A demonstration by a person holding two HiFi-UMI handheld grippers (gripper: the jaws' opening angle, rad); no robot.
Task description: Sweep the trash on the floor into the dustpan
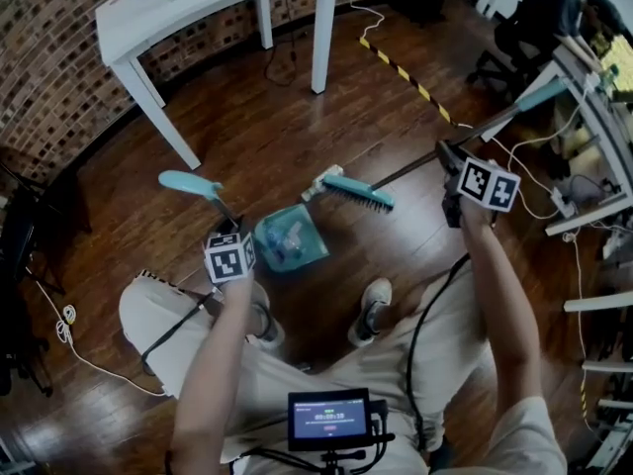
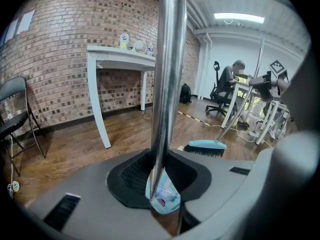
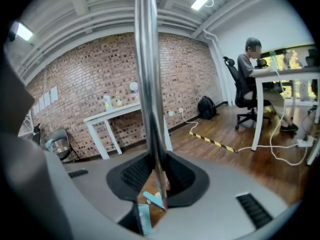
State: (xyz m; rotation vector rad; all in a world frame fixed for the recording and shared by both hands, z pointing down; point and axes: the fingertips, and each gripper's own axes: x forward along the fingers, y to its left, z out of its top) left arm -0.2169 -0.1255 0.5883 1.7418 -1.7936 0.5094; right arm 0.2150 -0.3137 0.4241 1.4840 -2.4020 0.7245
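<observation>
A teal dustpan point(image 1: 290, 242) stands on the wooden floor in front of my feet, with clear plastic trash point(image 1: 289, 237) lying in it. My left gripper point(image 1: 233, 228) is shut on the dustpan's metal handle point(image 2: 167, 84), whose teal grip point(image 1: 190, 183) sticks up to the left. Through the jaws of the left gripper view the dustpan point(image 2: 162, 198) shows below. My right gripper point(image 1: 448, 158) is shut on the broom's long handle point(image 3: 148, 84). The teal broom head point(image 1: 356, 193) hangs just right of the dustpan, apart from it, and appears again in the left gripper view point(image 2: 206, 145).
A white table point(image 1: 198, 8) stands by the brick wall at the back. Yellow-black tape point(image 1: 406, 72) crosses the floor. A desk point(image 1: 593, 117) with cables and an office chair point(image 1: 514, 38) fill the right side, where a person point(image 3: 250, 69) sits. My shoes point(image 1: 371, 310) are near the dustpan.
</observation>
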